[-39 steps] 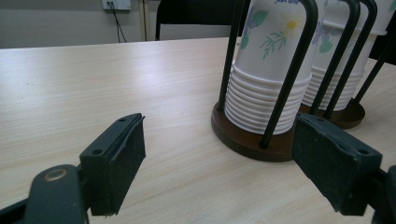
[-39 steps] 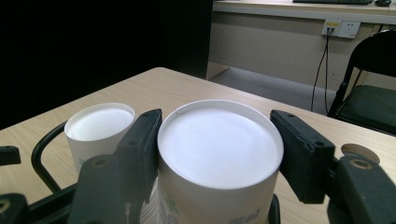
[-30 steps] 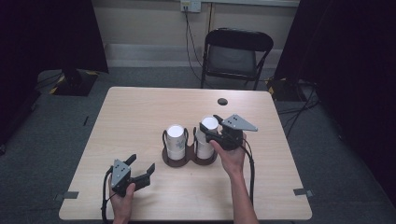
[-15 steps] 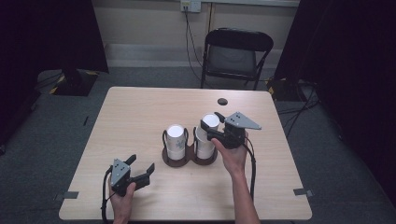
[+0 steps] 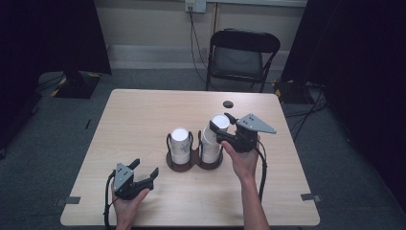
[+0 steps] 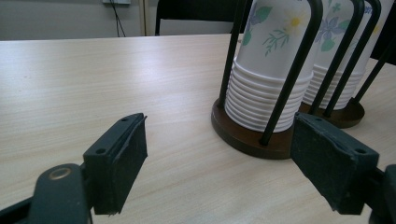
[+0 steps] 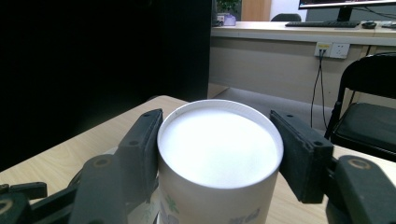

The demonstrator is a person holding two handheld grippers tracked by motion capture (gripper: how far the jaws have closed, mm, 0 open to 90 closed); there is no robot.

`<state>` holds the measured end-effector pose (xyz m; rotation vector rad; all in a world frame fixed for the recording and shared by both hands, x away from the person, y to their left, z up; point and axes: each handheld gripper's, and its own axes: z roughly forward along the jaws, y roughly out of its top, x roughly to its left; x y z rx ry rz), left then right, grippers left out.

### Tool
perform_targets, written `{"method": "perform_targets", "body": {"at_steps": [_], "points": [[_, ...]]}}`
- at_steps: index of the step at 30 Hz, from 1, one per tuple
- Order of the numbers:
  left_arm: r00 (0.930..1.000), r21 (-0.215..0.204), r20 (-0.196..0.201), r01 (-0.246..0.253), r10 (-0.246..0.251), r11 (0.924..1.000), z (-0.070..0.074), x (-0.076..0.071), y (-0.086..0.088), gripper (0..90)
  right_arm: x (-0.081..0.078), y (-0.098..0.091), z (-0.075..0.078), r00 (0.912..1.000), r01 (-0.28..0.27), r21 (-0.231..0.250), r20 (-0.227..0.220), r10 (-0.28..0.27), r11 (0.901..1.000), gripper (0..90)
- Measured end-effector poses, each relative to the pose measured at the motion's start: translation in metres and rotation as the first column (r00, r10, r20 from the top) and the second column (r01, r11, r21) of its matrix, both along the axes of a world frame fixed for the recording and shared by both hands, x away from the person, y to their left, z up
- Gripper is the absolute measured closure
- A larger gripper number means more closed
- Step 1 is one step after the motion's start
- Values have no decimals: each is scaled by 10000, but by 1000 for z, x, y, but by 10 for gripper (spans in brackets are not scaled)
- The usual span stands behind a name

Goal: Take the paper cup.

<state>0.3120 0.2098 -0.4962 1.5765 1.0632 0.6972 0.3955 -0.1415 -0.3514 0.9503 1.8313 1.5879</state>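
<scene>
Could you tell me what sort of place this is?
Probably an office or lab set up for recording: a wooden table ringed by black curtains, with a desk holding a keyboard beyond.

The pale wooden table [image 5: 143, 120] lies bare across its left and far parts, giving open passage there; a small dark round disc [image 5: 228, 104] sits near the far edge. At centre, the dark twin-ring wire cup holder [image 5: 194, 158] with two stacks of white floral paper cups [image 5: 181, 143] blocks the way
</scene>
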Motion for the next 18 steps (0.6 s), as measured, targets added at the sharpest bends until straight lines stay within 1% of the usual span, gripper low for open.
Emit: {"method": "perform_targets", "body": {"at_steps": [5, 6, 7, 10, 13, 14, 15, 16, 18], "points": [[10000, -52, -22, 79, -79, 10000, 0, 0, 0, 199, -5, -5, 3, 10000, 13, 108, 25, -14, 9999, 370], [9999, -112, -39, 128, -128, 9999, 0, 1, 1, 200, -7, -10, 2, 10000, 20, 300, 8, -20, 9995, 369], [9999, -112, -39, 128, -128, 9999, 0, 1, 1, 200, -7, -10, 2, 10000, 20, 300, 8, -20, 9995, 369], [9996, -324, -122, 246, -250, 9992, 0, 1, 1, 200, -11, -17, -1, 9999, 120, 622, -85, -115, 9980, 370], [9994, -378, -167, 297, -304, 9988, 0, 2, 2, 200, -14, -20, -2, 9998, 197, 734, -41, -194, 9971, 370], [9992, -422, -188, 341, -350, 9985, 1, 2, 3, 200, -16, -22, -3, 9999, 147, 995, -79, -140, 9949, 370], [9992, -422, -188, 341, -350, 9985, 1, 2, 3, 200, -16, -22, -3, 9999, 147, 995, -79, -140, 9949, 370], [9992, -495, -167, 362, -370, 9981, 1, 2, 3, 200, -19, -23, -4, 9998, 161, 1128, -132, -147, 9935, 370], [9989, -535, -188, 416, -426, 9977, 2, 2, 3, 200, -22, -24, -6, 9997, 185, 1211, -172, -165, 9925, 370]]}}
